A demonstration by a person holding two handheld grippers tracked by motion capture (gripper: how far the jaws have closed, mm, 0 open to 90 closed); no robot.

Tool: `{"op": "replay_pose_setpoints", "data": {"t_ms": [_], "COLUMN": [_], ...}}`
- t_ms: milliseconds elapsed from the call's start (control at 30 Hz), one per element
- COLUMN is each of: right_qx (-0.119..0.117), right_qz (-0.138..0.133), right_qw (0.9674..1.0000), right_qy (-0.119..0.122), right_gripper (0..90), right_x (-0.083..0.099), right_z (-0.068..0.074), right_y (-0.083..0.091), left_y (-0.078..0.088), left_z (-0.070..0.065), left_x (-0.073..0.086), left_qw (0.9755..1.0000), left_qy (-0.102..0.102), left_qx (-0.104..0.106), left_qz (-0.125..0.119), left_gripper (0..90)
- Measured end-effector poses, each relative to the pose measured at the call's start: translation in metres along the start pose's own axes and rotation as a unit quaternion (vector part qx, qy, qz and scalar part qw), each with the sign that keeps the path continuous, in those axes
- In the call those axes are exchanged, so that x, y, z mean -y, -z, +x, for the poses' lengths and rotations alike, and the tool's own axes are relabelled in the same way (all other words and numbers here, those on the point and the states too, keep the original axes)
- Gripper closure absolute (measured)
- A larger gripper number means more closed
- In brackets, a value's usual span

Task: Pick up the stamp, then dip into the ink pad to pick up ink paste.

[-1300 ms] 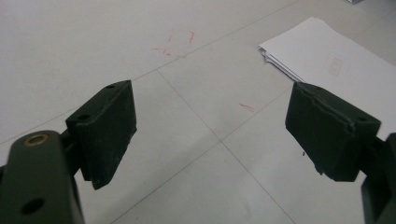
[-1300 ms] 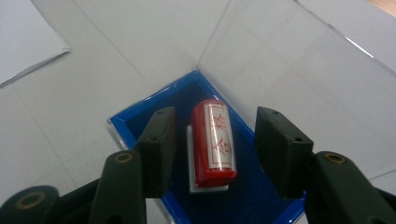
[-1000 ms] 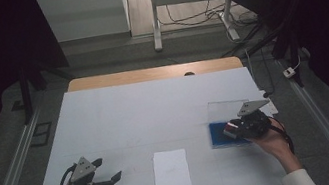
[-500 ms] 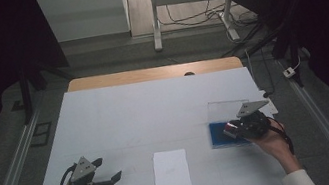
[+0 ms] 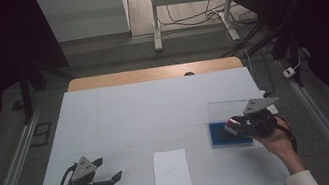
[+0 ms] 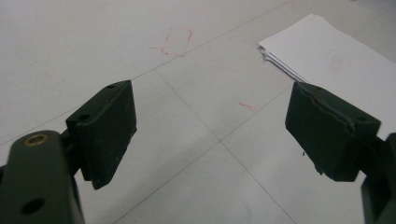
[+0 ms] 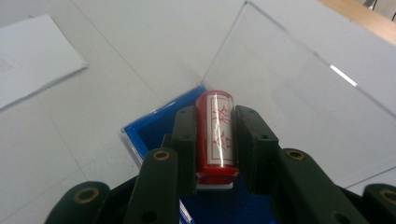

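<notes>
The right gripper [image 7: 215,140] is clamping a red cylindrical stamp [image 7: 215,133] between its jaws, which have just been closing on it, and is holding it over the blue box [image 7: 149,128] near the table's [image 5: 155,109] right edge. The box's clear lid [image 7: 299,93] is standing open behind it. The left gripper [image 6: 210,135] is resting near the table's front-left corner with its jaws spread wide and nothing between them. A stack of white paper [image 5: 172,174] is lying at the front edge, between the two grippers.
</notes>
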State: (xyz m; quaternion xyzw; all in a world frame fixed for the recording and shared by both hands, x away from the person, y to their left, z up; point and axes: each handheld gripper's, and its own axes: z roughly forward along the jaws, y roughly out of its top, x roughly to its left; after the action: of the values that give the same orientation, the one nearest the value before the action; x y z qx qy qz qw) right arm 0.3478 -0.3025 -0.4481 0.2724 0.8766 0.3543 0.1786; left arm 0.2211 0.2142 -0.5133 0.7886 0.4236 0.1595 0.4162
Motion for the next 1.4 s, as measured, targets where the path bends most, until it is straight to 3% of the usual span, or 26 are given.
{"op": "replay_pose_setpoints", "data": {"t_ms": [333,700,900,1200,1400], "right_qx": [0.011,0.006,0.002,0.007,0.012], "right_qz": [-0.036,-0.049,-0.039,0.014,0.034], "right_qw": [0.9992,0.9985,0.999,0.9996,0.9993], "right_qy": [0.015,0.023,0.022,0.022,0.013], "right_gripper": [70.2,70.1,70.2,70.1,70.2], "right_x": [-0.012,-0.018,-0.016,-0.007,-0.002], "right_z": [0.006,0.01,0.009,0.006,0.004], "right_y": [0.021,0.028,0.023,0.0,-0.009], "left_y": [0.001,0.0,-0.001,-0.001,0.0], "left_z": [0.0,0.0,-0.002,-0.001,0.0], "left_x": [0.0,0.0,0.0,0.0,0.0], "left_qw": [1.0,1.0,1.0,1.0,1.0], "left_qy": [0.001,0.002,0.002,0.001,0.0], "left_qx": [0.0,-0.001,0.0,-0.001,-0.002], "left_qz": [-0.001,0.0,0.001,0.002,0.002], "left_gripper": [16.8,16.8,16.8,16.8,16.8]}}
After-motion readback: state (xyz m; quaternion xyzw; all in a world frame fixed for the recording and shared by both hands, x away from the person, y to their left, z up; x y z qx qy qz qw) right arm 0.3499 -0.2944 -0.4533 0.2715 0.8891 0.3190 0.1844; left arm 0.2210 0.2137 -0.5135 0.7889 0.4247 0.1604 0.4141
